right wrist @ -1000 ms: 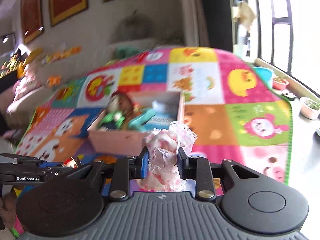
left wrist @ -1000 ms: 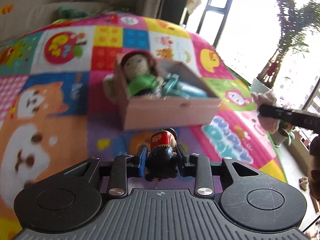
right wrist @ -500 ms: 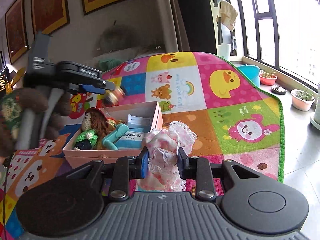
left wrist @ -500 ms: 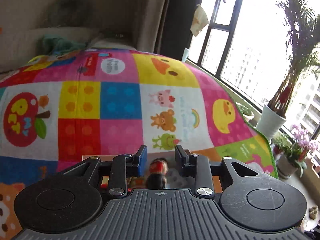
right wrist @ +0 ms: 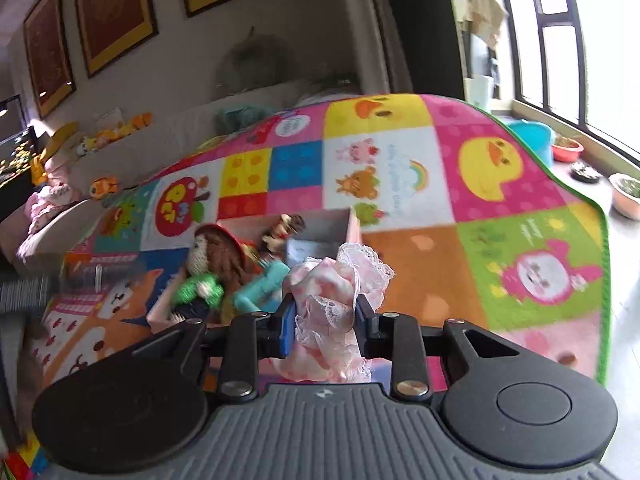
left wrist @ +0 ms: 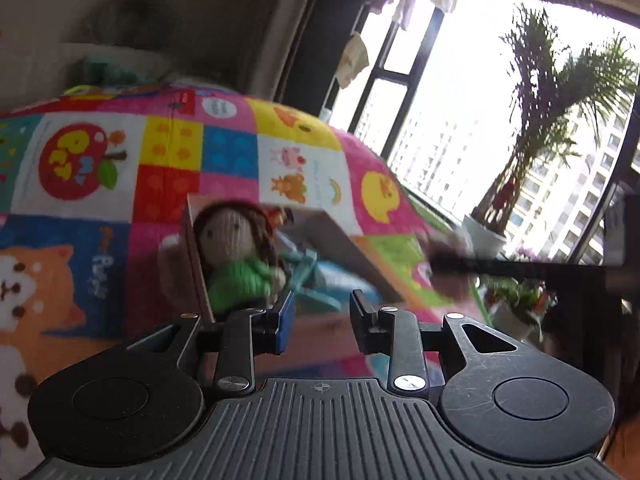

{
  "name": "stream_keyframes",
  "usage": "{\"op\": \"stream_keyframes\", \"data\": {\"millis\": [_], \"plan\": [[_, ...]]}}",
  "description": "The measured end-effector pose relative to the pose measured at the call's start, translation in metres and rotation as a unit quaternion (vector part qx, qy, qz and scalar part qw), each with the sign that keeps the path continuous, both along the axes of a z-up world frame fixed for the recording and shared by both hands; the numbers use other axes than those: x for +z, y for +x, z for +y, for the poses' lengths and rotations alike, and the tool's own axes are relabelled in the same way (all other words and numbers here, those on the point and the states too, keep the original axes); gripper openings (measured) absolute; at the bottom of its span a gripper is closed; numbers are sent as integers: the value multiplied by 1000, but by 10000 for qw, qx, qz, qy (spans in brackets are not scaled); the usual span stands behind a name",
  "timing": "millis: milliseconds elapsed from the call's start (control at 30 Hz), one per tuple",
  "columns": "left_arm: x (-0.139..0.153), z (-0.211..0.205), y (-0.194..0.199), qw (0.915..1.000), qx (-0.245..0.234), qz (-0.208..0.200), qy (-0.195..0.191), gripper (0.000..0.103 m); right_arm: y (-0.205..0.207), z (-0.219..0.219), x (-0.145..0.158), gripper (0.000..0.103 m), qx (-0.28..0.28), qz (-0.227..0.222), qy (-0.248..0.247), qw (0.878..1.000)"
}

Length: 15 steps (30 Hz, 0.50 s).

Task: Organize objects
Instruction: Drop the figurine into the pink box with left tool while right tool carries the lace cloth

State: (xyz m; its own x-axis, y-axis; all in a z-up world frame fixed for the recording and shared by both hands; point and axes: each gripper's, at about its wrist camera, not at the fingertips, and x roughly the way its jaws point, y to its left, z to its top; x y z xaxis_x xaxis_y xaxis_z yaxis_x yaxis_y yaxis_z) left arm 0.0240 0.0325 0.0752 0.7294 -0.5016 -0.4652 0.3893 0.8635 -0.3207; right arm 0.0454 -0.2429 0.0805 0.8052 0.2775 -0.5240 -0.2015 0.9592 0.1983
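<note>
Left claw [left wrist: 322,318] gapes empty above the pink box [right wrist: 354,228]; right claw [right wrist: 325,322] clamps lacy cloth [right wrist: 336,280] beside a knitted doll [right wrist: 216,260] on the play mat [right wrist: 420,248].

Knitted doll [right wrist: 216,264] & teal toy [right wrist: 260,286] are crowding the pink box's [right wrist: 354,224] left/near side, w/ far right corner lying bare; play mat [right wrist: 416,272] beside box is lying open.

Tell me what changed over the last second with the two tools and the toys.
The left tool let go of the small red and black figurine, which now lies in the pink box behind the knitted doll; its jaws are open and empty. The right tool stayed clamped on the pink lace cloth, nearer the box.
</note>
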Motion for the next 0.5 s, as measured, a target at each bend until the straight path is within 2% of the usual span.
{"op": "stream_keyframes", "data": {"millis": [67,133,233,367,467,500], "plan": [[-18,1,-10,9996,-91,281,31,33,30,11,8,28,153,86,91,9998],[-33,4,-16,9986,-105,509,-50,33,71,22,9,28,216,413,253,9986],[-42,13,-21,9983,-41,571,-83,33,131,42,-2,28,85,887,248,9957],[-41,31,-24,9983,184,530,-155,33,185,68,-23,28,-184,1246,-152,9919],[-43,40,-23,9976,340,573,-160,33,206,79,-42,29,-318,1594,-418,9858],[-45,42,-22,9974,379,598,-167,33,208,81,-48,33,-326,1688,-492,9839]]}}
